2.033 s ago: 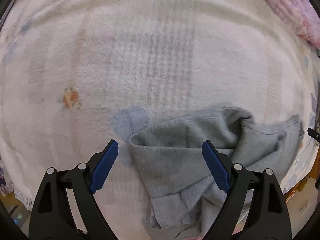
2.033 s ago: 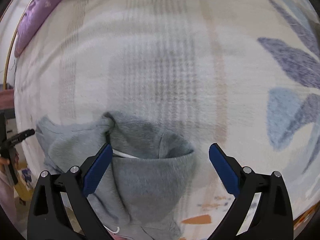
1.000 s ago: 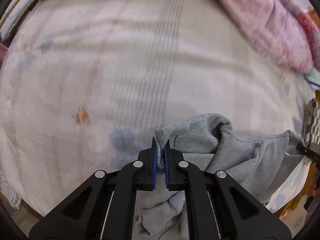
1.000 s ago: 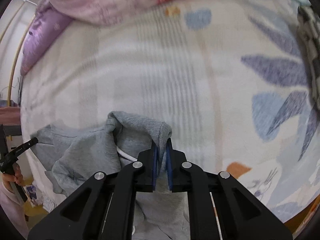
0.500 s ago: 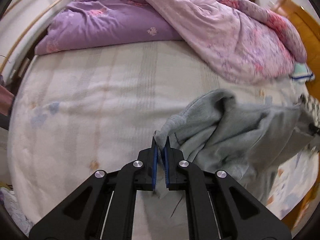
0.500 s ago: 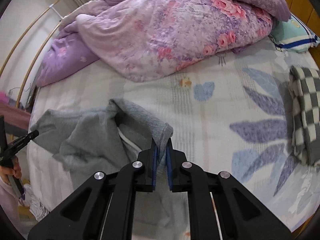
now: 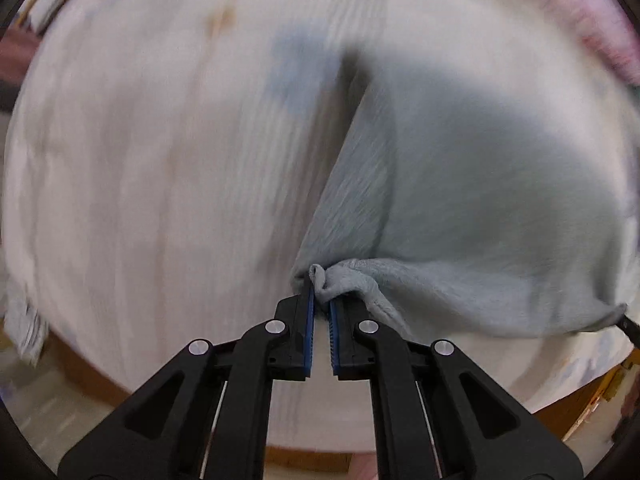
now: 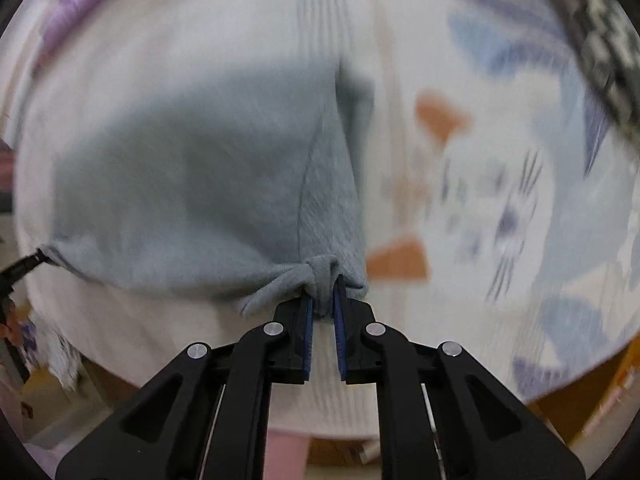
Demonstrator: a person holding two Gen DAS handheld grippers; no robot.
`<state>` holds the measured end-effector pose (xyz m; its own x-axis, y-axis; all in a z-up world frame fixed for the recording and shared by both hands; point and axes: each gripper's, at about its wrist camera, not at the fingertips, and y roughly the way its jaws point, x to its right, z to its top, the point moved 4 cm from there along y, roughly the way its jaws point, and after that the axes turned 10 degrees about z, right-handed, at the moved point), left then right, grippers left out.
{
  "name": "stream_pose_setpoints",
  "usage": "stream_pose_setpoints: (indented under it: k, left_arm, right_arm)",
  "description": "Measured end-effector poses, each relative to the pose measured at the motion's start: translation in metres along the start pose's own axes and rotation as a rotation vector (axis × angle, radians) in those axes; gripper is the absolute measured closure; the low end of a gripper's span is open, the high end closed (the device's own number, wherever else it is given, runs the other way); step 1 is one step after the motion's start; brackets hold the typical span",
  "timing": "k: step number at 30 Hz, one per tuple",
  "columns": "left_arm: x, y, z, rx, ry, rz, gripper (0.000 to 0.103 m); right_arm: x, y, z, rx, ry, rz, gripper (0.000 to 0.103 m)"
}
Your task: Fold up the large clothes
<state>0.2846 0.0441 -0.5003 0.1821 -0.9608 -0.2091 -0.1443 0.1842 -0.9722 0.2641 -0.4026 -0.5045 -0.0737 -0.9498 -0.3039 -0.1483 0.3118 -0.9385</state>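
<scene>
A: Between both pads, what is each hand-held gripper pinching?

B: The left hand-held gripper and right hand-held gripper are each clamping a corner of the grey garment, which is hanging stretched crosswise between them, billowing forward over the bed.

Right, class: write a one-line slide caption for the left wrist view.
Left gripper clamps a bunched corner of the grey garment, spread out over the pale bedsheet.
</scene>
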Motion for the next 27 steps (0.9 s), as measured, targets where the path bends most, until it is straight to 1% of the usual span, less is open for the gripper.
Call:
stream_pose_setpoints:
  k: [1,2,3,4,5,6,9,11,12,13,14,15,16,17,18,19,21,22,23,24,25,26,27]
  left_arm:
    - [0.0,0.005,-0.004,-0.039,-0.021,-0.011,0.092]
    - [0.0,0.005,-0.005,-0.059,-0.041,-0.02,0.087]
    - [-0.002,0.0,-0.006,-0.064,-0.061,-0.028,0.079]
    - [-0.002,-0.005,-0.007,-0.061,-0.067,-0.036,0.064]
    - [-0.003,-0.01,-0.006,-0.059,-0.071,-0.04,0.047]
    - [-0.006,-0.017,-0.006,-0.052,-0.077,-0.037,0.044]
    - [-0.012,-0.033,-0.007,-0.055,-0.093,-0.016,0.044]
    - [-0.015,-0.048,-0.007,-0.015,-0.124,-0.054,0.045]
    - [-0.014,-0.054,-0.006,0.005,-0.132,-0.079,0.046]
    - [-0.01,-0.059,-0.004,0.02,-0.124,-0.096,0.058]
    - [-0.006,-0.061,-0.001,0.026,-0.106,-0.098,0.071]
    - [0.002,-0.062,0.0,0.028,-0.074,-0.095,0.075]
    - [0.012,-0.06,0.002,0.032,-0.039,-0.096,0.082]
    - [0.024,-0.055,0.003,0.029,-0.016,-0.107,0.087]
    - [0.031,-0.052,0.005,0.019,-0.007,-0.116,0.087]
    - [0.042,-0.044,0.006,0.003,0.004,-0.14,0.087]
    - [0.062,-0.023,0.007,-0.013,0.03,-0.18,0.088]
    - [0.075,-0.005,0.004,-0.042,0.056,-0.17,0.091]
    - [0.085,0.013,0.003,-0.074,0.081,-0.143,0.093]
    - [0.094,0.032,0.001,-0.098,0.113,-0.111,0.094]
    - [0.099,0.041,0.003,-0.074,0.141,-0.085,0.094]
    - [0.101,0.039,0.006,-0.084,0.16,-0.079,0.094]
    - [0.098,0.033,0.008,-0.109,0.151,-0.086,0.095]
  right_arm:
    - [-0.001,0.006,-0.004,-0.046,0.011,-0.033,0.086]
    - [-0.001,0.008,-0.008,-0.088,0.028,-0.046,0.08]
    - [-0.001,0.008,-0.01,-0.104,0.051,-0.029,0.064]
    - [-0.002,0.002,-0.012,-0.091,0.082,0.022,0.05]
    - [-0.003,-0.007,-0.012,-0.065,0.102,0.076,0.047]
    - [-0.004,-0.015,-0.011,-0.042,0.113,0.098,0.045]
    - [-0.008,-0.037,-0.003,0.028,0.127,0.105,0.045]
    - [-0.016,-0.05,0.01,0.096,0.109,0.154,0.045]
    - [-0.019,-0.048,0.015,0.098,0.093,0.162,0.045]
    - [-0.021,-0.044,0.02,0.088,0.086,0.149,0.048]
    - [-0.022,-0.036,0.024,0.066,0.087,0.125,0.053]
    - [-0.019,-0.031,0.023,0.049,0.094,0.12,0.065]
    - [-0.023,-0.02,0.028,0.025,0.108,0.142,0.073]
    - [-0.028,-0.016,0.031,0.021,0.108,0.159,0.075]
    - [-0.034,-0.01,0.034,0.016,0.099,0.173,0.078]
    - [-0.042,0.003,0.036,-0.01,0.078,0.162,0.081]
    - [-0.047,0.029,0.032,-0.082,0.078,0.125,0.081]
    - [-0.044,0.055,0.03,-0.132,0.096,0.097,0.081]
    - [-0.038,0.078,0.027,-0.167,0.137,0.085,0.081]
    - [-0.034,0.09,0.029,-0.153,0.191,0.103,0.081]
    - [-0.032,0.092,0.03,-0.146,0.23,0.11,0.079]
    - [-0.033,0.089,0.031,-0.16,0.243,0.107,0.079]
    - [-0.035,0.082,0.032,-0.167,0.24,0.1,0.079]
